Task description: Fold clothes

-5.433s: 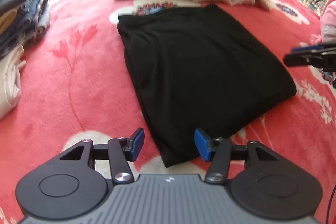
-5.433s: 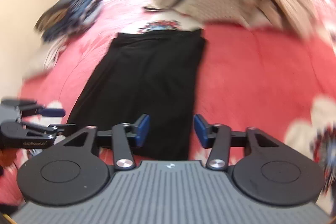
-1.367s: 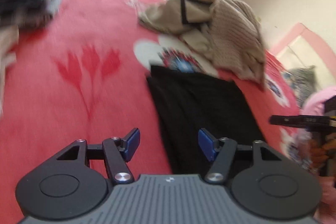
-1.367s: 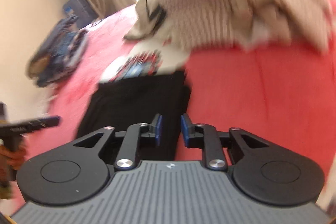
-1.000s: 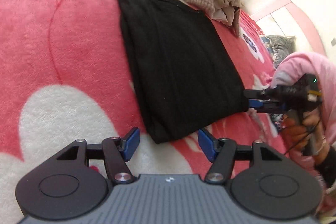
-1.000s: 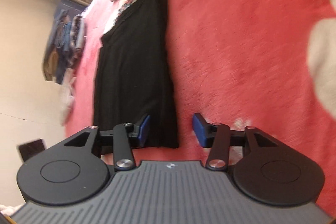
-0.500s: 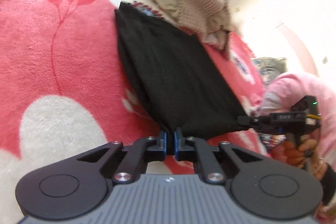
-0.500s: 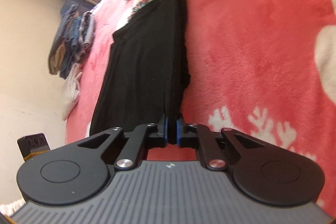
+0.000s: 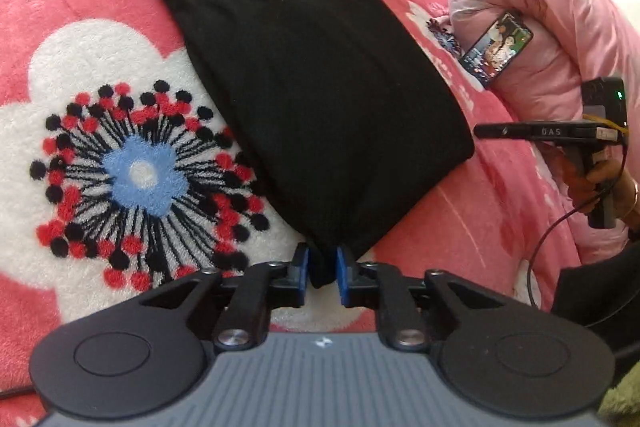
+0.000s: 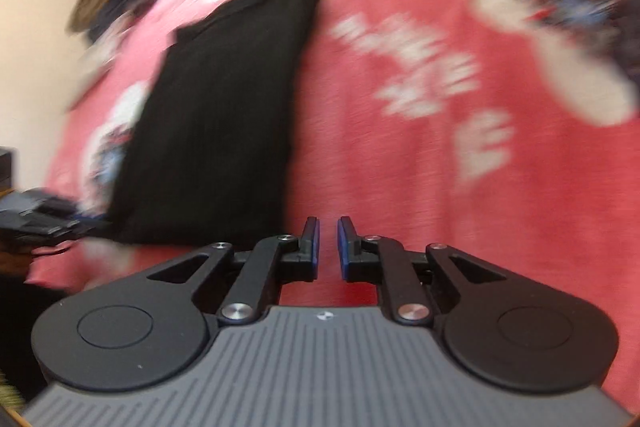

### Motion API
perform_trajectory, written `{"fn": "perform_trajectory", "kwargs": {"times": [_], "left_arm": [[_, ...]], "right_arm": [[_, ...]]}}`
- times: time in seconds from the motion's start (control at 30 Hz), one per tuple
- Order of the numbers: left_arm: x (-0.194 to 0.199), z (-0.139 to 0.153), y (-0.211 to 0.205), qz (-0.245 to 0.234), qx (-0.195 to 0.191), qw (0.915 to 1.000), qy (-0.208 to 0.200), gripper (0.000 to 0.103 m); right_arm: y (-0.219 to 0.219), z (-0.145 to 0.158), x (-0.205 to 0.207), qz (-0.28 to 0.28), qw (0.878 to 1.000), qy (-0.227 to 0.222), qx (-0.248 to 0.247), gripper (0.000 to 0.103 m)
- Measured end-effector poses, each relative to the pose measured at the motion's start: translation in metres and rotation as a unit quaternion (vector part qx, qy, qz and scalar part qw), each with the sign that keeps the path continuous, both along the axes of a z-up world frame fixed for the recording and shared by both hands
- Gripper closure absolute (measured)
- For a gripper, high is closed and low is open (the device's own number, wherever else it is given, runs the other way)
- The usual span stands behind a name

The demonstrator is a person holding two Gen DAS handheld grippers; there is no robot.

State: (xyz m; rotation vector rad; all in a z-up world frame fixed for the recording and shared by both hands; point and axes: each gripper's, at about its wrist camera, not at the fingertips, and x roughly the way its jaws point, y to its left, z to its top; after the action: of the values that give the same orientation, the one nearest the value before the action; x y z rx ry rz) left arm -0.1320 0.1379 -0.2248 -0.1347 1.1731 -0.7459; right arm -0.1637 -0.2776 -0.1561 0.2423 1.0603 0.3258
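Your folded black knit garment (image 9: 312,99) is lying flat on the red fleece bed blanket with white flowers (image 9: 100,39), a smooth rectangle with stacked edges at its far end. Your left gripper (image 9: 322,273) is easing its jaws apart, the garment's near corner sitting between the blue pads (image 9: 303,267). Your right gripper (image 10: 328,247) is opening narrowly with nothing between its jaws, just beside the cloth's edge. The right wrist view is smearing badly, so the pile of clothes at the wall is hard to make out.
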Motion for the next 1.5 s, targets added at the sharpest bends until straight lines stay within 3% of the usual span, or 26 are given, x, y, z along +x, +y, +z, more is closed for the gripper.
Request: {"fn": "perform_trajectory", "kwargs": {"times": [0.03, 0.1, 0.2, 0.33, 0.53, 0.7, 0.97, 1.13, 1.2, 1.27, 1.43, 1.5], "left_arm": [[-0.002, 0.003, 0.000, -0.003, 0.004, 1.0000, -0.008, 0.076], [-0.004, 0.011, -0.001, -0.007, 0.018, 0.9995, -0.026, 0.066], [-0.008, 0.014, -0.006, -0.017, 0.030, 0.9986, -0.041, 0.065], [-0.014, 0.012, -0.013, -0.028, 0.055, 0.9960, -0.066, 0.069], [-0.018, 0.010, -0.020, -0.018, 0.058, 0.9947, -0.083, 0.074], [-0.021, 0.009, -0.022, -0.021, 0.056, 0.9943, -0.089, 0.093], [-0.028, 0.012, -0.027, -0.050, 0.063, 0.9893, -0.122, 0.096], [-0.029, 0.011, -0.028, -0.060, 0.071, 0.9874, -0.128, 0.096], [-0.027, 0.010, -0.028, -0.057, 0.070, 0.9883, -0.123, 0.096], [-0.026, 0.010, -0.028, -0.057, 0.069, 0.9886, -0.121, 0.096], [-0.025, 0.008, -0.027, -0.055, 0.068, 0.9894, -0.116, 0.096], [-0.025, 0.008, -0.028, -0.056, 0.070, 0.9890, -0.118, 0.096]], "right_arm": [[-0.004, 0.003, -0.008, -0.012, 1.000, -0.023, -0.007, 0.092], [-0.003, 0.011, -0.023, -0.005, 0.998, -0.060, -0.034, 0.072], [0.017, 0.014, -0.034, 0.055, 0.991, -0.081, -0.091, 0.071], [0.045, 0.013, -0.040, 0.109, 0.982, -0.100, -0.114, 0.072], [0.063, 0.004, -0.035, 0.146, 0.972, -0.100, -0.154, 0.076], [0.083, 0.004, -0.042, 0.189, 0.954, -0.127, -0.195, 0.096], [0.085, 0.016, -0.048, 0.221, 0.924, -0.161, -0.267, 0.101], [0.088, 0.009, -0.052, 0.254, 0.885, -0.189, -0.341, 0.103], [0.082, 0.004, -0.049, 0.254, 0.877, -0.187, -0.361, 0.103], [0.074, 0.005, -0.044, 0.245, 0.890, -0.168, -0.346, 0.103], [0.066, 0.021, -0.042, 0.246, 0.931, -0.136, -0.231, 0.100], [0.064, 0.023, -0.035, 0.232, 0.947, -0.121, -0.186, 0.085]]}}
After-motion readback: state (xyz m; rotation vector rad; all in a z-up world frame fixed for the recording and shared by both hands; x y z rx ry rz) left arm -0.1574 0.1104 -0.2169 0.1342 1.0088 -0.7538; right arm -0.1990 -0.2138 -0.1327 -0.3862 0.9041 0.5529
